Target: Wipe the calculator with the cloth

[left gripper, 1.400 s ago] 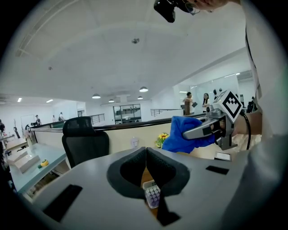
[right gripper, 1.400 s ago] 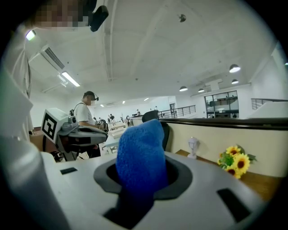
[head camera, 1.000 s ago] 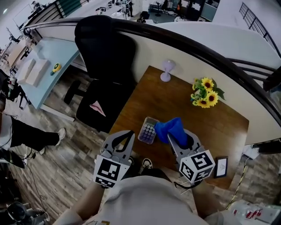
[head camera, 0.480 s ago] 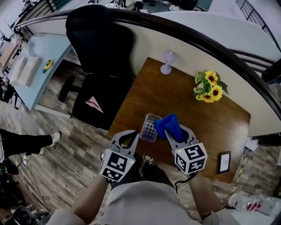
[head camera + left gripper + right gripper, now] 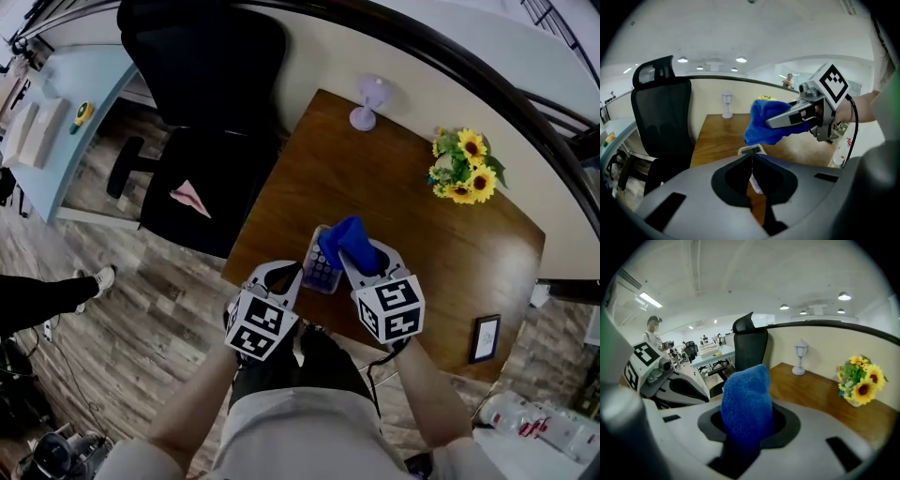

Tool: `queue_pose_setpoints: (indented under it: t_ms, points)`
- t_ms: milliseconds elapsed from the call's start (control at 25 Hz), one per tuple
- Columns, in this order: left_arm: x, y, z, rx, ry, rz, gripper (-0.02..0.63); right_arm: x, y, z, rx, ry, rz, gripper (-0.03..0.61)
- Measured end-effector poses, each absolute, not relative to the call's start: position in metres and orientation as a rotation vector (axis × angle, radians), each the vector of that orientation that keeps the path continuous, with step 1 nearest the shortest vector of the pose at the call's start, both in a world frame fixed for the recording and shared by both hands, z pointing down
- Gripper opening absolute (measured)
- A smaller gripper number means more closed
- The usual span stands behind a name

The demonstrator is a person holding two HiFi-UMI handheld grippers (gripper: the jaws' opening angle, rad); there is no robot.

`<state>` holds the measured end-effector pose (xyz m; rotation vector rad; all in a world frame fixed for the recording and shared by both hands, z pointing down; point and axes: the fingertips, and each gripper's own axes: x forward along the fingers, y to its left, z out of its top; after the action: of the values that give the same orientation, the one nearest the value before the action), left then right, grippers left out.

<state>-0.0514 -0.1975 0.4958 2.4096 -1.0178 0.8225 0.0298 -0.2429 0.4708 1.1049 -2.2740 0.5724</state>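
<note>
Holding the blue cloth [image 5: 349, 242] in the right gripper [image 5: 361, 262], jaws clamped on its bunched lower end, loose end standing up and draped over the right part of the calculator [image 5: 320, 267]. Keeping the left gripper [image 5: 289, 274] with jaws pressed together on nothing, tips just beside the calculator's near end. Finding the calculator flat on the desk [image 5: 403, 202], by the near edge toward the left corner, well apart from the sunflowers [image 5: 464, 169] at the far right and the small lamp [image 5: 368, 101] at the far edge. Judging the cloth soft, light and limp: likely best gripped at the bunch, as now, and dragged flat. Judging the calculator light, stiff and smooth-cased, apt to slide on the wood under a wipe; probably best steadied by its side edges or near end, never by the keys. Compared with a second ago: left gripper drawn in from well clear of the calculator to just beside it, both grippers closer together, cloth still clamped and still over the calculator.
</note>
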Motion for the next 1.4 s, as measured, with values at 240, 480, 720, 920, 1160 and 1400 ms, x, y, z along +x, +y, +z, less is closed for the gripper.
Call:
queue_pose_setpoints:
  t_ms: [240,480,720,920,1160,1400]
  points:
    - [-0.038,-0.196,0.549,2.322,-0.911,0.783,0.008,0.024,-0.25,0.516,1.067,-2.236,0.596,0.132]
    - [-0.035,-0.196,0.589,2.25,-0.866,0.774,0.008,0.014,-0.255,0.558,1.014,-2.213,0.598,0.132]
    - [-0.025,-0.2,0.595,2.232,-0.848,0.661,0.005,0.01,-0.258,0.586,1.002,-2.187,0.584,0.133]
    - [-0.027,-0.2,0.597,2.217,-0.855,0.63,0.005,0.008,-0.259,0.589,1.008,-2.206,0.605,0.133]
    - [-0.03,-0.2,0.599,2.2,-0.92,0.64,0.005,0.011,-0.256,0.59,0.955,-2.219,0.621,0.133]
    - [-0.028,-0.2,0.6,2.177,-0.944,0.708,0.005,0.047,-0.247,0.591,0.949,-2.141,0.528,0.134]
